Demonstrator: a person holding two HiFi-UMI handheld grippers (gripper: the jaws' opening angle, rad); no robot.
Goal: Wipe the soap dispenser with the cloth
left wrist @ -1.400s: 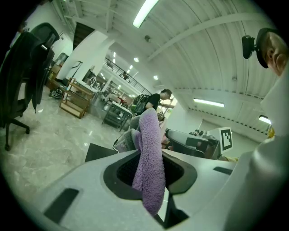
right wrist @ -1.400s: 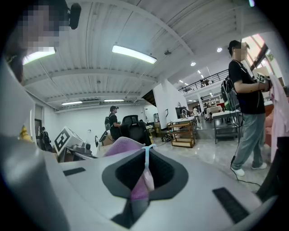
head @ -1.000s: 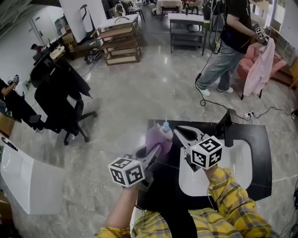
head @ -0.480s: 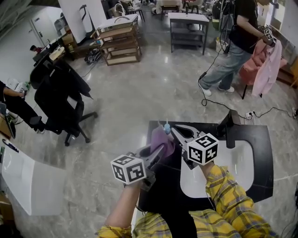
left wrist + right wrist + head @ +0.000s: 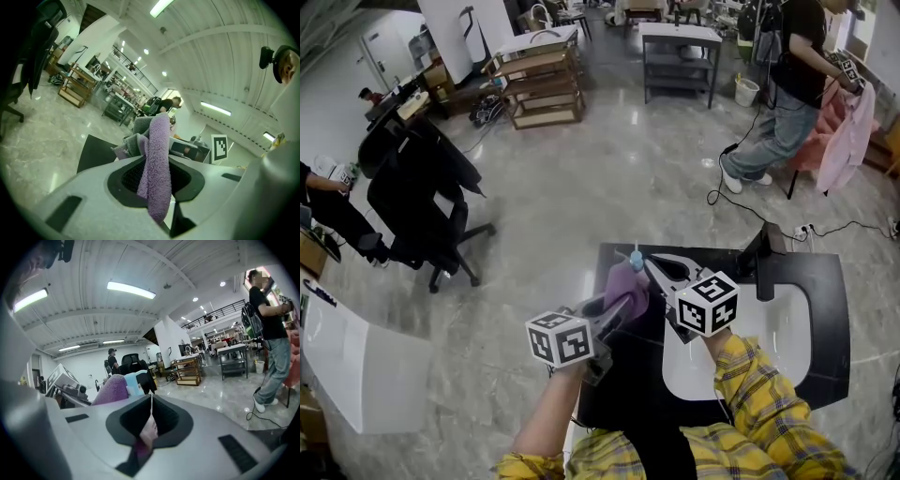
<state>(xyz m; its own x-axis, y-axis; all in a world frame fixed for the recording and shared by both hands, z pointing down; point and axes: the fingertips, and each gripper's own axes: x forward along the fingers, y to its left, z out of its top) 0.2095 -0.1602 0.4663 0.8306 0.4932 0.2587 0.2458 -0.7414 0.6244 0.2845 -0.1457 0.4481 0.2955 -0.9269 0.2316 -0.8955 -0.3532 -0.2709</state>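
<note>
Looked mid-wipe. Had purple cloth (image 5: pixel 626 281) clamped in left gripper (image 5: pixel 617 305) jaws, bunched up against soap dispenser (image 5: pixel 635 255) at far-left corner of black surface (image 5: pixel 825 281). Had right gripper (image 5: pixel 656 270) jaws fully closed just beside dispenser, only an unidentifiable pinkish sliver in the seam. Probably needed next: rubbing cloth down the bottle without tipping it

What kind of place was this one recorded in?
Probably an open workshop or lab hall, not a bathroom: the sink counter stands alone on polished floor, with a wooden rack and an office chair.
</note>
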